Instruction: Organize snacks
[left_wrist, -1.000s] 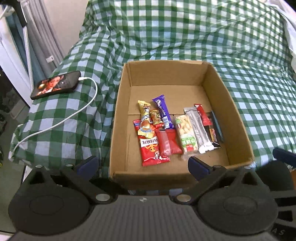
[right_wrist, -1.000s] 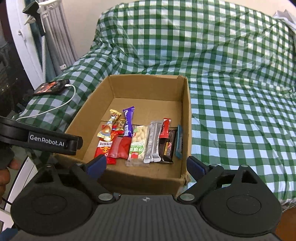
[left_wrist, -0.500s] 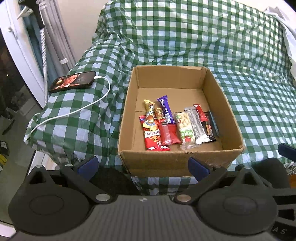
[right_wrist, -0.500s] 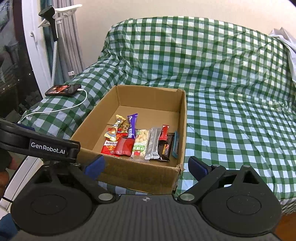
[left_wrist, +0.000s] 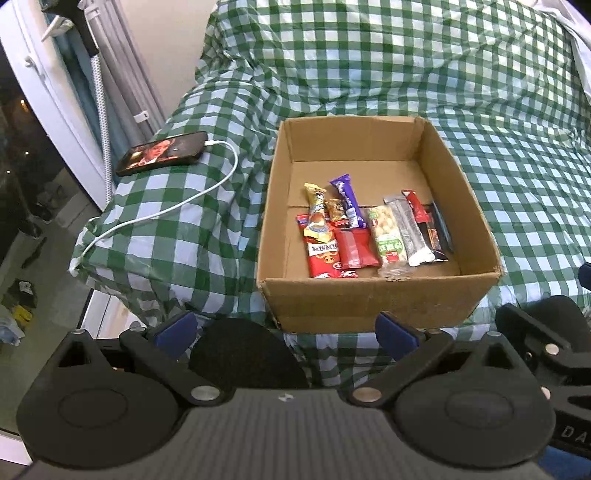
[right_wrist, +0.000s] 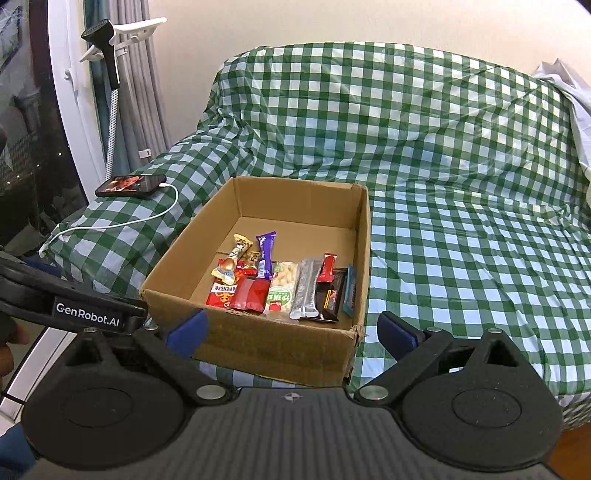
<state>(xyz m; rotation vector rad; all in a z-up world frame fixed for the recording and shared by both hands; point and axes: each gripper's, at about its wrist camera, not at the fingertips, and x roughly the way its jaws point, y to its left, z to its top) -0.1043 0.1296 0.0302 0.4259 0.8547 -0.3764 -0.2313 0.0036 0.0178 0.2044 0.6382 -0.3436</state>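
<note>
While both claws hang back from the bed with their blue-tipped fingers spread wide and nothing between them, the left gripper (left_wrist: 283, 328) and right gripper (right_wrist: 291, 328) face an open cardboard box (left_wrist: 373, 301) (right_wrist: 271, 349) just ahead of the fingertips.

Seen from the left claw, the box sits straight in front and slightly to its right, resting near the edge of a green-and-white checked cover (left_wrist: 369, 74). Its near wall rises just beyond the fingers, not touching them.

Past that wall, the snacks lie side by side along the near half of the box floor: a red packet (left_wrist: 323, 254) closest to the left wall, with a yellow wrapper (left_wrist: 317, 214) lying partly over its far end, then a smaller dark red pouch (left_wrist: 357, 248), a purple bar (left_wrist: 348, 201) farther back, a clear bag of pale nuts with a green label (left_wrist: 389, 236), a silver bar (left_wrist: 408, 232), a red-and-black bar (left_wrist: 424, 229) and a dark flat pack (left_wrist: 442, 229) nearest the right wall. The far half of the floor is bare cardboard.

Farther out and to the left of both claws, a phone (left_wrist: 162, 153) (right_wrist: 131, 185) lies screen-up and lit on the cover, a white cable (left_wrist: 177, 201) trailing from it toward the bed's edge.

From the right claw, the left device's black body, lettered GenRobot.AI, crosses low on that claw's left side.
</note>
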